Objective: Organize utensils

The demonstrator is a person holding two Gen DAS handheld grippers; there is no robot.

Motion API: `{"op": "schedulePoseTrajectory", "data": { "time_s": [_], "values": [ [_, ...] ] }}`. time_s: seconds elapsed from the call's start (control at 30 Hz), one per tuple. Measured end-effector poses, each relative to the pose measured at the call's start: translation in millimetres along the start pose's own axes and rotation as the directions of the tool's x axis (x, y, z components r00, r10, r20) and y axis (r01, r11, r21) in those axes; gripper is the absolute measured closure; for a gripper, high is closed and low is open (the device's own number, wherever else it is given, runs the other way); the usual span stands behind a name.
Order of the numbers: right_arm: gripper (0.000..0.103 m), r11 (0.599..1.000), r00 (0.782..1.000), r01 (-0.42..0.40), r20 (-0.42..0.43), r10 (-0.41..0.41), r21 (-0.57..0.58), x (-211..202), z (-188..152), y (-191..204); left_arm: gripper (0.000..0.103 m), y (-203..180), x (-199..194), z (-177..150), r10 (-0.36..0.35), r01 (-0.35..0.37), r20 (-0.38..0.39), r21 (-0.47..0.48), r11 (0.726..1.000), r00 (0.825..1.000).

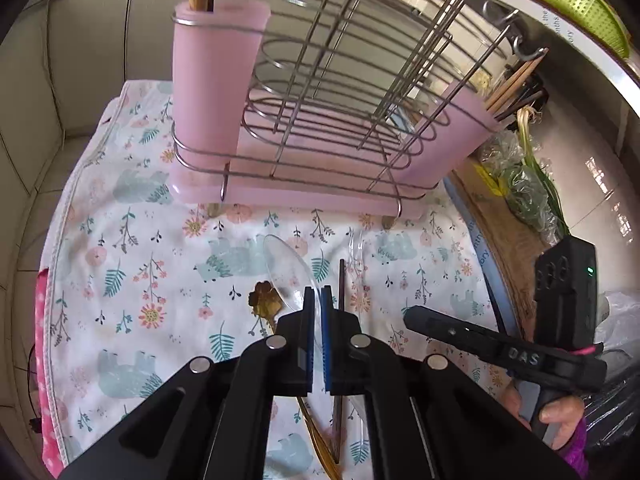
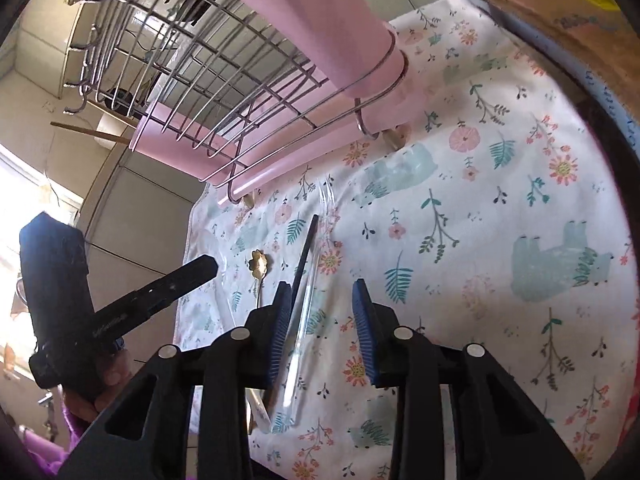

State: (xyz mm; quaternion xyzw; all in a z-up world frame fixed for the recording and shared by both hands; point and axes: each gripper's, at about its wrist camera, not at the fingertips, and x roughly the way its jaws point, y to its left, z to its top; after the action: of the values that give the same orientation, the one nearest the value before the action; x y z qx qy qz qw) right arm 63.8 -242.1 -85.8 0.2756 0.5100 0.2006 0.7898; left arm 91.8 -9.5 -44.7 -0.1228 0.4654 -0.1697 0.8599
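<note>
A clear plastic spoon (image 1: pixel 289 266), a gold flower-headed spoon (image 1: pixel 265 300), a dark chopstick (image 1: pixel 341 288) and a clear plastic fork (image 1: pixel 355 256) lie on the floral cloth (image 1: pixel 160 280) in front of a pink and wire dish rack (image 1: pixel 320 128). My left gripper (image 1: pixel 317 296) is shut on the clear spoon's handle, close above the cloth. My right gripper (image 2: pixel 322 292) is open above the clear fork (image 2: pixel 308 304) and chopstick (image 2: pixel 305 252). The gold spoon (image 2: pixel 258 264) lies to its left. Pink holders (image 1: pixel 212 92) at the rack's ends hold wooden chopsticks.
A green basket (image 1: pixel 584 4) sits at the upper right. A wooden board and bagged greens (image 1: pixel 520 184) lie along the cloth's right side. Tiled wall is behind the rack. The other gripper shows in each view (image 1: pixel 500 348) (image 2: pixel 120 308).
</note>
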Motion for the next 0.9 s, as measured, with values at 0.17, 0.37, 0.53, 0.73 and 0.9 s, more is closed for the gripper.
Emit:
{"op": "schedulePoseTrajectory", "data": {
  "time_s": [0.17,0.37,0.53,0.73,0.9],
  "values": [
    [0.073,0.998,0.997,-0.017,-0.069,0.021,0.059,28.3,18.1,-2.0,0.101,3.6,-28.0,-1.9,-0.037,0.036,0.072,0.01,0.999,0.997],
    [0.077,0.997,0.993,0.024,-0.117,-0.016,0.067,57.3,24.8,5.0,0.101,6.2,-43.7,-0.8,-0.066,0.065,0.125,0.018,0.998,0.99],
    [0.096,0.997,0.992,0.025,-0.128,-0.015,0.077,69.8,26.4,4.6,0.101,11.6,-47.6,-1.1,-0.083,0.084,0.145,-0.001,0.996,0.986],
    [0.098,0.996,0.996,0.02,-0.083,-0.013,0.082,56.9,21.4,2.8,0.101,18.2,-52.7,0.0,-0.079,0.082,0.171,-0.011,0.997,0.982],
    [0.1,0.998,1.0,-0.01,-0.003,0.01,0.062,30.4,12.9,6.6,0.101,12.1,-64.4,-1.2,-0.063,0.063,0.215,0.01,0.998,0.975]
  ]
}}
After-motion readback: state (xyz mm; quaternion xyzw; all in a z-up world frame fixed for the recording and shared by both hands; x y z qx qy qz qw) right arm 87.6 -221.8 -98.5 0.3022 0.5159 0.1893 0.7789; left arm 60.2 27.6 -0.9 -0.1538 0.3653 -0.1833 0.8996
